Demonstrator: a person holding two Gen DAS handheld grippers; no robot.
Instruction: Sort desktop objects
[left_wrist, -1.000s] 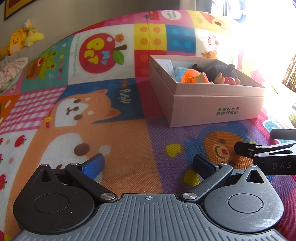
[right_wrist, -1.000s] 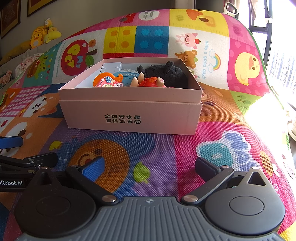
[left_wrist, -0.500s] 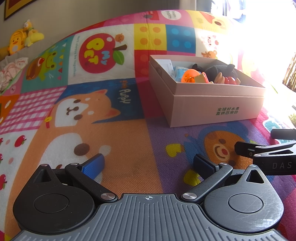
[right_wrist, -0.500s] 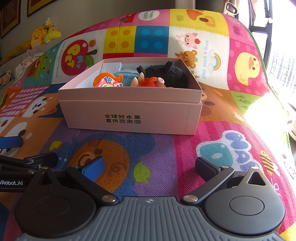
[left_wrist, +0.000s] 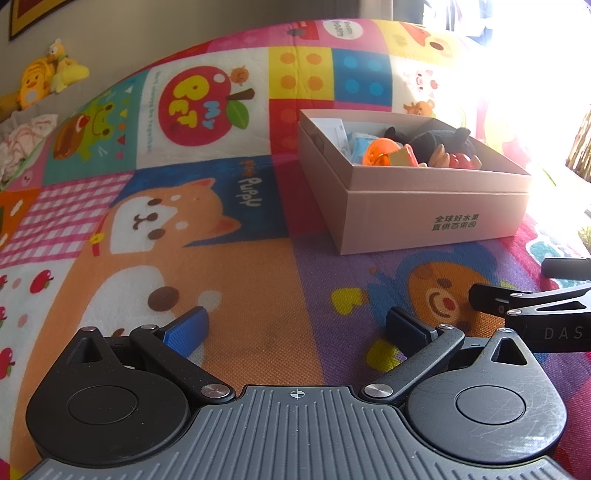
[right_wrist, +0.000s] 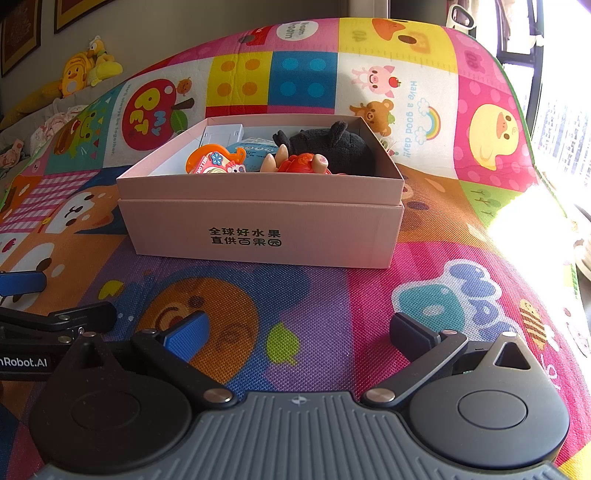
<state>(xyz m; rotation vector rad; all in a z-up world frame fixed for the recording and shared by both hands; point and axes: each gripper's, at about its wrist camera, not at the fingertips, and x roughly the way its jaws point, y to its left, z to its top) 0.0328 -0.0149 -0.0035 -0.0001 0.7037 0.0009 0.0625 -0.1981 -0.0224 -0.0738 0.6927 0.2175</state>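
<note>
Desktop objects: all lodged inside pink box (right_wrist: 258, 236), centre of right-wrist frame, upper right of left-wrist frame. Contents: black plush (right_wrist: 332, 147), orange toy (right_wrist: 207, 162), red figure (right_wrist: 299, 162), white card (right_wrist: 221, 134). Nothing loose on visible play mat (left_wrist: 240, 314). No change against half a second and a full second back; nothing moved. Left gripper (left_wrist: 295, 326): spread wide, empty. Right gripper (right_wrist: 299, 332): spread wide, empty. Judged: sorting likely complete, both tools idle.
</note>
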